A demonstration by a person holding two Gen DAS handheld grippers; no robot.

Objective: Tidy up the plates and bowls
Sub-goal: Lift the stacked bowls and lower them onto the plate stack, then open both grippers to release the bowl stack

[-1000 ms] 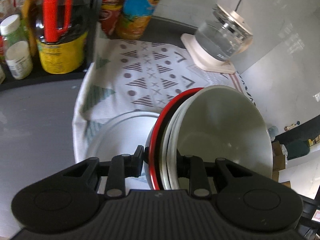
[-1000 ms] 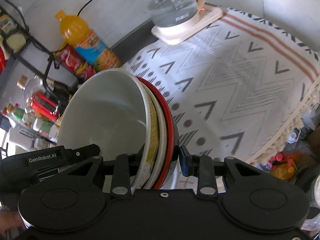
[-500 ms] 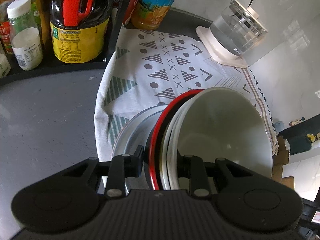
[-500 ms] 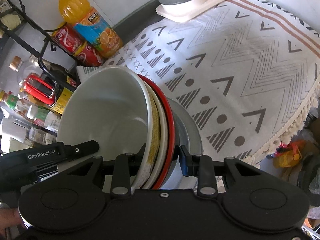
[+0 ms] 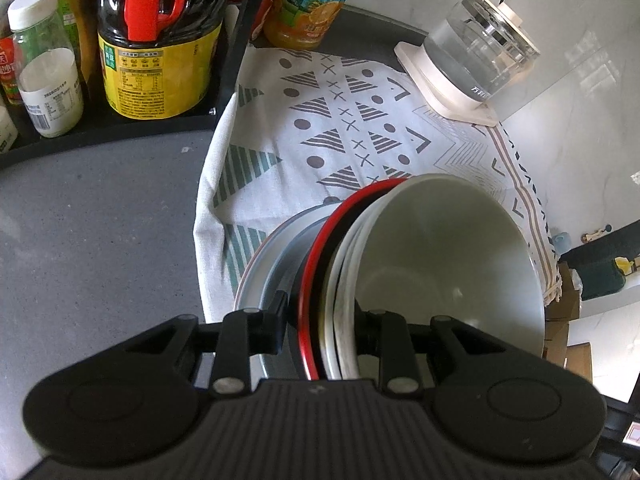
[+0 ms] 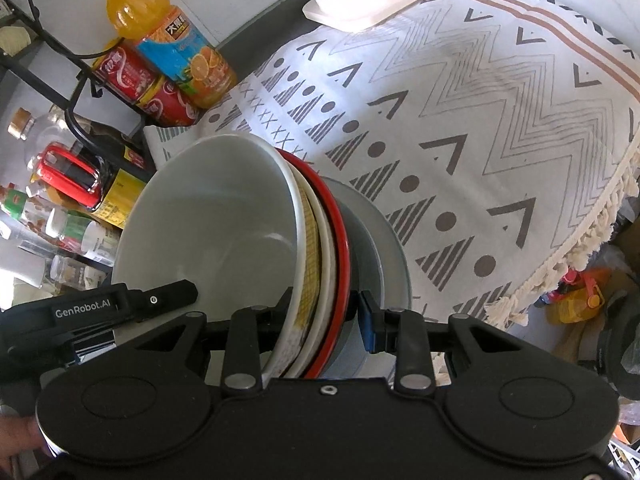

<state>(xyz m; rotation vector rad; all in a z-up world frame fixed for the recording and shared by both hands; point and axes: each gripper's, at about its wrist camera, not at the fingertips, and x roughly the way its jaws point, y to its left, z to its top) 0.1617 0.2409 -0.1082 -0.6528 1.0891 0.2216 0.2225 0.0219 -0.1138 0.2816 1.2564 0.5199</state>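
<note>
A nested stack of bowls (image 5: pixel 448 264), white inside with a red-rimmed black one outermost, is held on edge from both sides. My left gripper (image 5: pixel 320 328) is shut on its rims. My right gripper (image 6: pixel 324 312) is shut on the opposite rims of the same stack (image 6: pixel 224 232). A grey plate (image 5: pixel 264 264) lies on the patterned cloth (image 5: pixel 320 136) just under the stack; it also shows in the right wrist view (image 6: pixel 384 248). The stack's underside is hidden, so contact with the plate is unclear.
A glass kettle on a white base (image 5: pixel 476 68) stands at the cloth's far end. A black rack with a soy sauce bottle (image 5: pixel 160 48) and jars stands left. An orange drink bottle (image 6: pixel 172 40) and red cans (image 6: pixel 148 88) stand behind. Bare grey counter (image 5: pixel 96 248) lies left.
Both grippers have carried the bowl stack down and toward the grey plate. The plate now lies directly under the stack. The grips have not changed.
</note>
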